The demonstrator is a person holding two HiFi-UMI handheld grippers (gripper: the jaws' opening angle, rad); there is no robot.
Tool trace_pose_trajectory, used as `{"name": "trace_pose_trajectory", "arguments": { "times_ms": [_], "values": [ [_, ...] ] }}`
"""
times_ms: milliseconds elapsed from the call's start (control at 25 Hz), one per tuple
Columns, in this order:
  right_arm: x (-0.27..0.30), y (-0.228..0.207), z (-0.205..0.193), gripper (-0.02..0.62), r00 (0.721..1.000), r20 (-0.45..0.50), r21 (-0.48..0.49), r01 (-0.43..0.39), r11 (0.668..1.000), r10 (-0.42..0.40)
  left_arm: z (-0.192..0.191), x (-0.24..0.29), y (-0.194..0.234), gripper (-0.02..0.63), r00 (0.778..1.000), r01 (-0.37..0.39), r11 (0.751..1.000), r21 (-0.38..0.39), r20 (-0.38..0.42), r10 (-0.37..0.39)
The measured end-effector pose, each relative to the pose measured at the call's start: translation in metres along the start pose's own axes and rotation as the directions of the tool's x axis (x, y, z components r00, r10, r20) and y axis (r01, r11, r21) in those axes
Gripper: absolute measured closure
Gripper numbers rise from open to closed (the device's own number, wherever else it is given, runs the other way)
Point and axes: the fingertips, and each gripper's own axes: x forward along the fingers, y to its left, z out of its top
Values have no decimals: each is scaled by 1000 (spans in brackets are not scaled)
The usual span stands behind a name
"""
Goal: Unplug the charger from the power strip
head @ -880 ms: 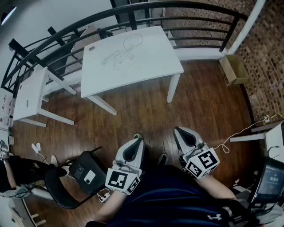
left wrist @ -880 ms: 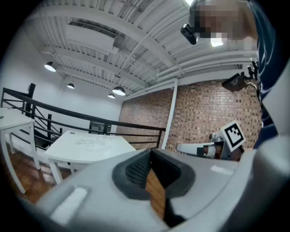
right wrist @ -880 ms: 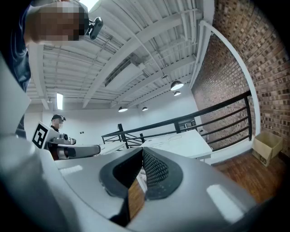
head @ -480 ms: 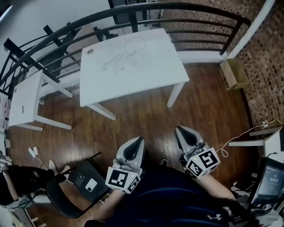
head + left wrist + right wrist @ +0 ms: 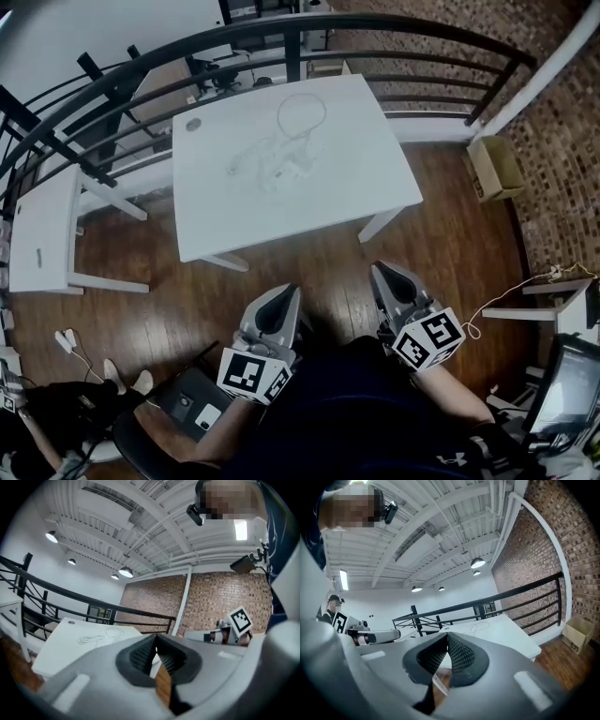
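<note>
The white table (image 5: pixel 366 197) looks nearer and bigger than a moment ago, so the person is walking up to it. The power strip (image 5: pixel 286 171) lies there, at 12 o'clock, well apart from both grippers. It seems to run from 8 to 2 o'clock. The charger is too pale to pick out. The left gripper (image 5: pixel 286 296) and right gripper (image 5: pixel 382 277) are closed and empty.
</note>
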Motion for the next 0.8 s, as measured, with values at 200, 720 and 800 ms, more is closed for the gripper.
{"name": "trace_pose_trajectory", "arguments": {
  "times_ms": [200, 720, 800],
  "values": [
    [34, -7, 2, 584, 999, -28, -27, 17, 999, -18, -6, 17, 34, 600, 1000, 16, 1000, -10, -19, -16],
    [147, -69, 11, 581, 990, -106, -103, -107, 989, 96, 8, 102, 92, 576, 987, -151, 988, 34, -45, 152],
    [164, -77, 10, 554, 983, -129, -122, -144, 982, 128, 7, 121, 102, 545, 982, -184, 981, 57, -32, 186]
  ]
}}
